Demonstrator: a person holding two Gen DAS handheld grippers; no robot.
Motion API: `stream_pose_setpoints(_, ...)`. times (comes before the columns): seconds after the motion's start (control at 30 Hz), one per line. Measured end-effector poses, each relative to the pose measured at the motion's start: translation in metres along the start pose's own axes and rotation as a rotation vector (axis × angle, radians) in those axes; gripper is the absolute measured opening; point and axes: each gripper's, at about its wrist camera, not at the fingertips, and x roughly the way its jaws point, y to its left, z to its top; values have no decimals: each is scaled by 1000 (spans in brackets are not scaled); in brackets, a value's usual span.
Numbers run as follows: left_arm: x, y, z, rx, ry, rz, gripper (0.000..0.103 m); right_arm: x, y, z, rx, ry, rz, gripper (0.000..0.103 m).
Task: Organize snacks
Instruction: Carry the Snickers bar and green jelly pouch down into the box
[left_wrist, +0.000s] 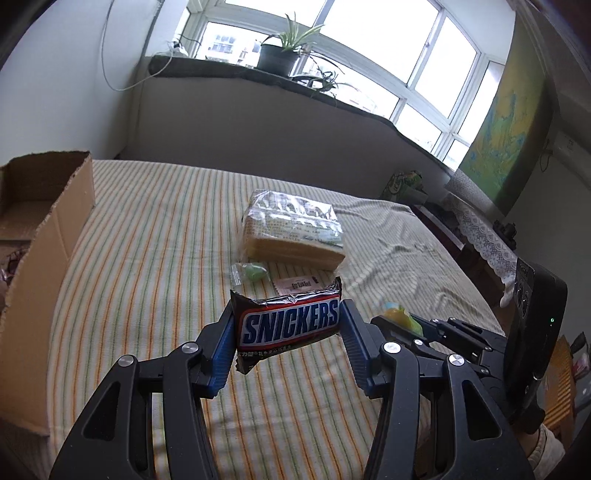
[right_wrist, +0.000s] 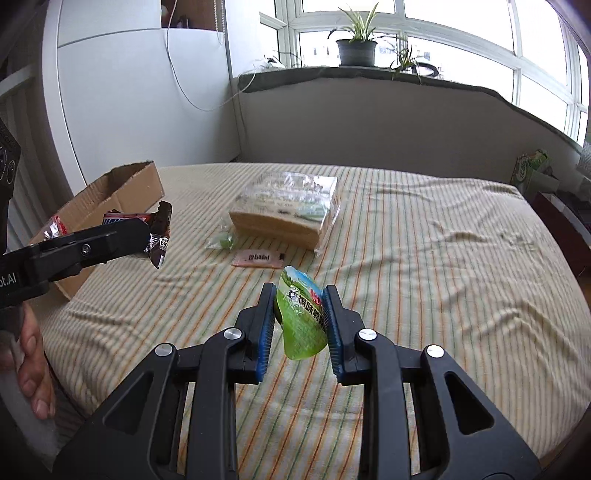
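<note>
The left gripper (left_wrist: 288, 325) is clamped across a Snickers bar (left_wrist: 290, 323), held up off the striped bed (left_wrist: 147, 240). The right gripper (right_wrist: 301, 321) pinches a green snack pouch (right_wrist: 303, 317) (lettering partly hidden by the pads), also lifted clear. On the bed lie a clear-wrapped bread loaf (right_wrist: 284, 206), a small green candy (right_wrist: 223, 240) and a pink sachet (right_wrist: 258, 258). A cardboard box (right_wrist: 122, 192) sits at the bed's left edge.

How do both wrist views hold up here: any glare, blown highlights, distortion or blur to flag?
Left wrist: windows blown out, bread bag glares, Snickers bar sharp, strong fisheye bending at the edges. Right wrist: windows overexposed, green pouch crisp, bedsheet evenly lit, dark corners.
</note>
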Motion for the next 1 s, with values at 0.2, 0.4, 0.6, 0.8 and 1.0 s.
stream_pose_setpoints(0.2, -65, -25, 24, 88, -177, -37, 52, -70, 28, 41, -48, -170, -32, 27)
stream_pose_setpoints(0.4, -113, -26, 31, 97, -295, -50, 52, -105, 64, 60, -116, -241, -50, 27)
stream_pose_setpoints(0.6, -116, -13, 29, 66, -305, -54, 52, -101, 85, 62, -155, -218, -43, 27)
stream_pose_setpoints(0.8, -120, 6, 21, 27, -299, -44, 52, -78, 106, 62, -195, -172, -18, 27)
stream_pose_setpoints(1.0, -123, 50, 11, -60, -284, -12, 52, -44, 148, 65, -251, -125, 47, 27)
